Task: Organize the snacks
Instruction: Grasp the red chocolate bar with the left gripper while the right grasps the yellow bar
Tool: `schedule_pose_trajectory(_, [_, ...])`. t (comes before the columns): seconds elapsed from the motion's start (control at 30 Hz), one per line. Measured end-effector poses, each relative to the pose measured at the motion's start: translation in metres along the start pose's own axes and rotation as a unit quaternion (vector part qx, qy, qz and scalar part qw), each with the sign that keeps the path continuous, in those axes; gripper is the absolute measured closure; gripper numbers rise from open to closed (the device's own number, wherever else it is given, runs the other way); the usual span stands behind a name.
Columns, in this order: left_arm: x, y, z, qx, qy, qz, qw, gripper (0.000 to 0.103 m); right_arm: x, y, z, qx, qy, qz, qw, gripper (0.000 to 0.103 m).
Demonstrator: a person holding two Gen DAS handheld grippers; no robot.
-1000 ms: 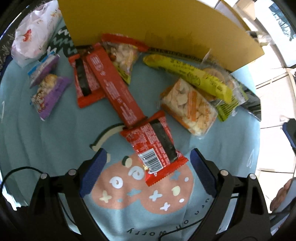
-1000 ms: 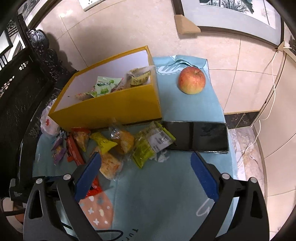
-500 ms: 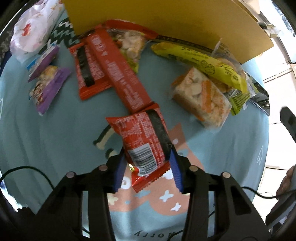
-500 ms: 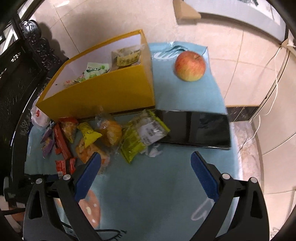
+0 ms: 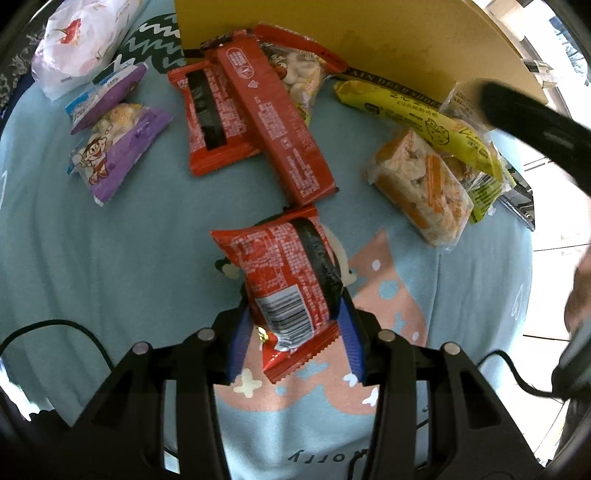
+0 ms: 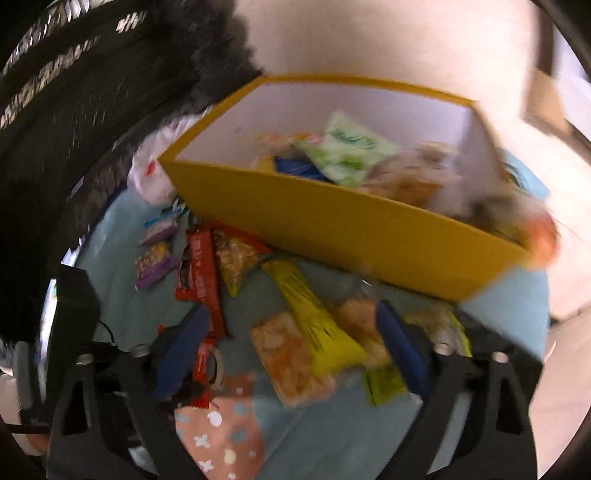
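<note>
My left gripper (image 5: 293, 334) is shut on a red snack packet with a black band (image 5: 288, 273), held just above the blue cloth. Beyond it lie a long red bar (image 5: 273, 122), another red packet (image 5: 207, 118), a yellow stick pack (image 5: 417, 114) and an orange cracker pack (image 5: 421, 188). My right gripper (image 6: 291, 354) is open and empty, low over the yellow pack (image 6: 314, 321) and cracker pack (image 6: 291, 362). The yellow box (image 6: 351, 225) stands behind them with several snacks inside. The right wrist view is blurred.
Two purple packets (image 5: 118, 151) and a white bag (image 5: 77, 40) lie at the left. The box wall (image 5: 351, 33) rises at the back. A dark blurred gripper arm (image 5: 535, 125) crosses at the right. A black cable (image 5: 55, 328) trails at the near left.
My left gripper closed on the red packet and lifted it slightly. My right gripper swung fast down and left, from above the table to low over the snack pile.
</note>
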State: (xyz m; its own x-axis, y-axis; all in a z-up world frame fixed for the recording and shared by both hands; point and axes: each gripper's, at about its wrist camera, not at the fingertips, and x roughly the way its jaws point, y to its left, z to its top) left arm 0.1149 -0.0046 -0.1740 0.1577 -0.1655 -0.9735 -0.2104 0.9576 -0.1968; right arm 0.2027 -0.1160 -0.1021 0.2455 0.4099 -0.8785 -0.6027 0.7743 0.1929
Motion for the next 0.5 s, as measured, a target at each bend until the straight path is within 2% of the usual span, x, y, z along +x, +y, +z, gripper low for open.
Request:
schedule_pose_trajectory(0.03, [0.001,-0.001,-0.001,0.0,0.0,-0.001,1.0,0.058,0.013,0.001,0.003,-0.007,0.024,-0.001,1.0,0.035])
schedule_pose_trajectory(0.07, [0.001,0.0,-0.001,-0.001,-0.001,-0.003,1.0,0.058,0.023,0.002,0.004,-0.015,0.039,-0.006,0.999,0.039])
schedule_pose_trajectory(0.13, [-0.003,0.008,-0.002,0.0,-0.003,-0.005,1.0,0.056,0.041,0.001,0.003,-0.02,0.061,-0.022,0.998,0.041])
schedule_pose_trajectory(0.2, [-0.002,0.009,-0.003,0.0,-0.004,-0.007,1.0,0.056,0.046,0.001,0.002,-0.023,0.055,-0.019,0.998,0.044])
schedule_pose_trajectory(0.27, [-0.002,0.01,-0.005,-0.001,-0.004,-0.009,1.0,0.056,0.052,-0.002,0.002,-0.009,0.076,-0.013,0.997,0.072])
schedule_pose_trajectory(0.4, [-0.001,0.011,-0.006,0.0,-0.004,-0.009,1.0,0.056,0.046,-0.01,-0.003,0.015,0.082,0.002,0.997,0.084])
schedule_pose_trajectory(0.5, [-0.002,0.011,-0.007,-0.002,-0.005,-0.01,0.9999,0.057,0.023,-0.019,-0.012,0.045,0.057,0.019,0.997,0.084])
